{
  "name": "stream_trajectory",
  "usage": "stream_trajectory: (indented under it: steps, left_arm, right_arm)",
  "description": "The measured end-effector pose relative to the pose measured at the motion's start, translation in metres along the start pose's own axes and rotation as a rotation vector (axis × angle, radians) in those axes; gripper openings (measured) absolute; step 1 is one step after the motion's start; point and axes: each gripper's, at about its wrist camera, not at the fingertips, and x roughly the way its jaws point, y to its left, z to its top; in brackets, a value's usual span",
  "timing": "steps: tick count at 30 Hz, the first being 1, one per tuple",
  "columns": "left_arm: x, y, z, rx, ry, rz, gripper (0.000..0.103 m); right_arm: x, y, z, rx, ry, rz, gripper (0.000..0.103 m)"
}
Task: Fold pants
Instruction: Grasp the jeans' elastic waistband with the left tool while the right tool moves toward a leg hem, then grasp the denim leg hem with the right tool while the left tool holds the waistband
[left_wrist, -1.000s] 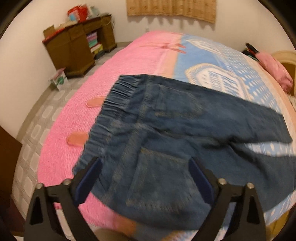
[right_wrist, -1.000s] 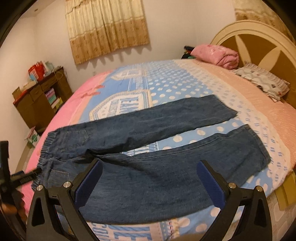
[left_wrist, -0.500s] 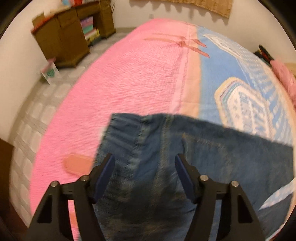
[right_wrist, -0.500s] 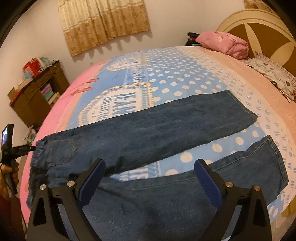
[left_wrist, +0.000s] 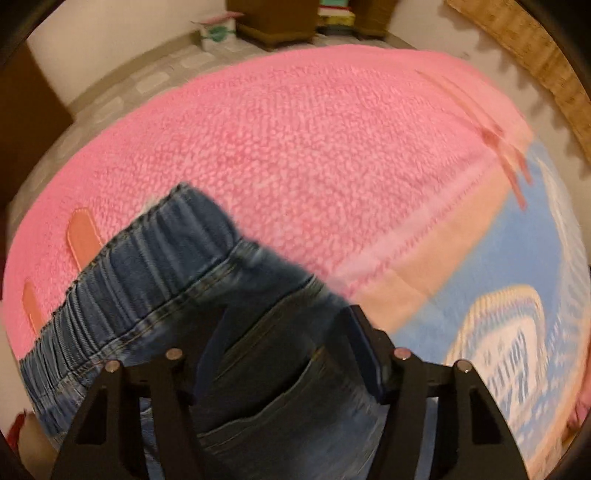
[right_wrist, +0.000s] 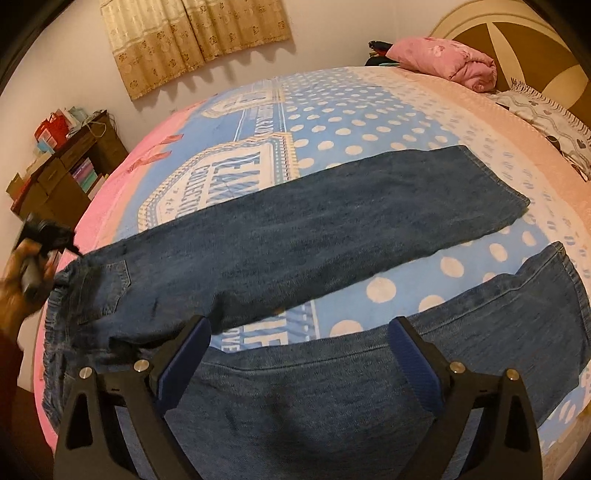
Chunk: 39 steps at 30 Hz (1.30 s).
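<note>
Blue denim pants (right_wrist: 332, 221) lie flat on the bed, both legs spread toward the right, the near leg (right_wrist: 369, 398) under my right gripper. My right gripper (right_wrist: 299, 332) hangs open just above that near leg, close to the crotch, with nothing pinched. At the far corner of the elastic waistband (left_wrist: 147, 273), my left gripper (left_wrist: 286, 325) points steeply down. Its jaws are closing, with denim beside a back pocket (left_wrist: 280, 398) lying between them; the pads do not visibly press it. In the right wrist view a hand holds the left gripper (right_wrist: 70, 247) at that waist corner.
The bed cover (left_wrist: 314, 155) is pink at the waist end, blue with white dots (right_wrist: 369, 122) further along. A folded pink blanket (right_wrist: 450, 62) and a pillow (right_wrist: 546, 118) lie by the headboard (right_wrist: 524, 40). A wooden cabinet (right_wrist: 66, 166) stands past the bed's left edge.
My left gripper swung across the waistband to its far corner, rolled, sank toward the denim, and its jaws narrowed. My right gripper dropped closer to the near leg.
</note>
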Motion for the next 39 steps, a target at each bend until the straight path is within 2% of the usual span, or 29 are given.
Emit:
stream_trajectory:
  steps: [2, 4, 8, 11, 13, 14, 16, 17, 19, 22, 23, 25, 27, 30, 32, 34, 36, 38, 39]
  left_arm:
    - [0.004, -0.01, 0.001, -0.007, -0.035, 0.058, 0.064]
    - [0.023, -0.017, 0.003, -0.041, 0.016, 0.118, 0.065]
    - [0.035, -0.03, 0.001, -0.065, 0.003, 0.201, 0.066]
    - [0.039, -0.034, -0.001, -0.094, -0.007, 0.195, 0.064]
    - [0.04, -0.033, -0.005, -0.092, -0.024, 0.175, 0.053]
    - [0.041, -0.033, -0.01, -0.066, -0.039, 0.158, 0.05]
    - [0.039, -0.025, -0.02, -0.026, -0.058, 0.126, 0.035]
    - [0.035, -0.02, -0.025, -0.013, -0.077, 0.087, 0.032]
    - [0.027, -0.003, -0.036, 0.007, -0.101, 0.015, 0.017]
    - [0.017, 0.027, -0.046, 0.073, -0.119, -0.127, 0.014]
    - [0.015, 0.041, -0.05, 0.094, -0.119, -0.198, 0.013]
    - [0.012, 0.065, -0.055, 0.08, -0.093, -0.306, 0.01]
    - [0.006, 0.082, -0.062, 0.063, -0.086, -0.378, 0.01]
    - [-0.009, 0.101, -0.078, 0.095, -0.124, -0.443, 0.01]
    - [-0.015, 0.096, -0.075, 0.129, -0.152, -0.459, 0.01]
    - [-0.012, 0.094, -0.071, 0.149, -0.159, -0.462, 0.01]
    - [-0.011, 0.1, -0.06, 0.127, -0.143, -0.493, 0.01]
    - [-0.013, 0.101, -0.062, 0.112, -0.137, -0.526, 0.01]
    - [-0.015, 0.106, -0.063, 0.11, -0.138, -0.536, 0.01]
  right_arm:
    - [0.0, -0.003, -0.004, -0.008, 0.007, -0.002, 0.098]
    - [0.001, -0.009, -0.006, 0.0, 0.019, -0.005, 0.098]
    - [0.003, -0.021, -0.006, 0.046, 0.033, 0.007, 0.098]
    - [0.007, -0.024, -0.005, 0.061, 0.037, 0.02, 0.098]
    - [0.011, -0.024, -0.004, 0.054, 0.039, 0.017, 0.097]
    - [0.011, -0.025, -0.002, 0.053, 0.033, 0.013, 0.097]
    - [0.009, -0.028, 0.001, 0.057, 0.021, 0.006, 0.097]
    - [0.007, -0.03, 0.003, 0.062, 0.015, 0.003, 0.097]
    - [0.003, -0.035, 0.006, 0.075, 0.005, -0.002, 0.097]
    - [-0.002, -0.039, 0.008, 0.083, -0.006, -0.017, 0.097]
    - [-0.004, -0.04, 0.008, 0.084, -0.008, -0.021, 0.097]
    - [-0.006, -0.043, 0.006, 0.083, -0.012, -0.029, 0.097]
    - [-0.007, -0.046, 0.005, 0.085, -0.013, -0.039, 0.097]
    - [-0.006, -0.057, 0.008, 0.101, -0.021, -0.041, 0.097]
    - [-0.005, -0.076, 0.021, 0.144, -0.04, -0.038, 0.097]
    - [-0.006, -0.107, 0.045, 0.229, -0.073, -0.015, 0.097]
    - [-0.002, -0.141, 0.072, 0.32, -0.094, 0.038, 0.097]
    - [0.015, -0.187, 0.105, 0.456, -0.088, 0.089, 0.098]
    - [0.028, -0.211, 0.122, 0.532, -0.076, 0.087, 0.098]
